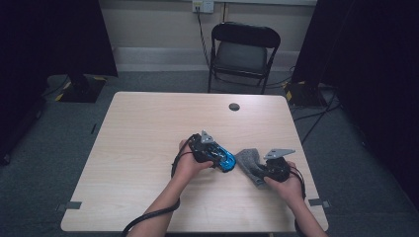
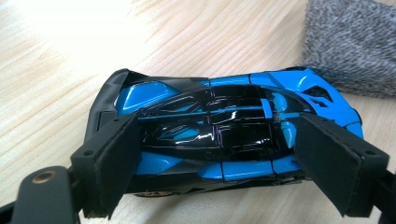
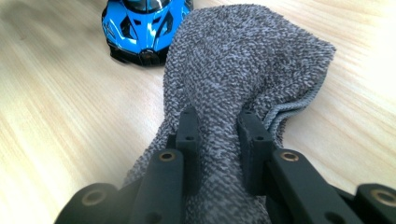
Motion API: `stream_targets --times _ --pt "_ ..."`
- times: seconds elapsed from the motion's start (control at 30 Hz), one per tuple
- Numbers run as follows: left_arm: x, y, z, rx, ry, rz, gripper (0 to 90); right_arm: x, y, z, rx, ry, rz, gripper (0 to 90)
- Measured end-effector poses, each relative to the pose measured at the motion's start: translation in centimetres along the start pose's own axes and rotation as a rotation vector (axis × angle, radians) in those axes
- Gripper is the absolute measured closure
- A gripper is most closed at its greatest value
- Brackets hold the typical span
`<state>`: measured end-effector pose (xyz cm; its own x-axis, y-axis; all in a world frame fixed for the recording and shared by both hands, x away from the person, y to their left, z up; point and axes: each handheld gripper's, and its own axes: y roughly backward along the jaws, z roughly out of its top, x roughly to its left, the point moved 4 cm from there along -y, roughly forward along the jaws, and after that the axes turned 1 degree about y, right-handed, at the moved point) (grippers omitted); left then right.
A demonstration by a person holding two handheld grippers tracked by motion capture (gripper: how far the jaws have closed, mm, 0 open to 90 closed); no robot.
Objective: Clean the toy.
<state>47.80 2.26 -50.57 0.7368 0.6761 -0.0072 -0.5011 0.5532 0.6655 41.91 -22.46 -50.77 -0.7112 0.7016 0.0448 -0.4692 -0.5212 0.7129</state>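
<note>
My left gripper (image 2: 219,158) has its fingers clamped on the car (image 2: 224,130) on the tabletop (image 1: 148,128); my right gripper's (image 3: 218,135) fingers pinch the cloth (image 3: 243,60) just beside it.

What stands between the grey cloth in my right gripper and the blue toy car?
Nothing visible. The right gripper pinches the grey cloth, and bare table separates its free end from the blue toy car, which the left gripper clamps.

High view: above, looking forward-down at table (image 1: 148,128). Claw views: close, low, sharing toy car (image 2: 224,135) and cloth (image 3: 233,65).
</note>
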Motion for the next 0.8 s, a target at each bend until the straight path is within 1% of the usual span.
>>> stream_targets --times 0.1,0.2,0.3,0.4,0.53,0.8 --pt "0.0 0.0 0.0 -0.003 0.000 0.000 14.8 -0.1 0.5 -0.1 -0.016 -0.012 -0.004 72.9" --pt "0.0 0.0 -0.1 -0.008 0.002 0.000 14.8 -0.2 1.2 0.3 -0.054 -0.027 0.002 73.0" --pt "0.0 0.0 -0.1 -0.010 0.003 -0.002 14.8 -0.3 1.8 1.0 -0.072 -0.025 -0.002 72.9" --pt "0.0 0.0 -0.1 -0.011 0.002 -0.001 14.9 -0.7 1.9 2.0 -0.089 -0.033 -0.011 72.9" --pt "-0.1 0.0 -0.2 -0.015 0.002 0.000 15.1 -1.4 1.3 3.2 -0.100 -0.054 -0.020 72.9" --pt "-0.1 0.1 -0.2 -0.020 -0.001 0.001 15.2 -2.2 -0.7 5.8 -0.082 -0.037 -0.057 72.4"
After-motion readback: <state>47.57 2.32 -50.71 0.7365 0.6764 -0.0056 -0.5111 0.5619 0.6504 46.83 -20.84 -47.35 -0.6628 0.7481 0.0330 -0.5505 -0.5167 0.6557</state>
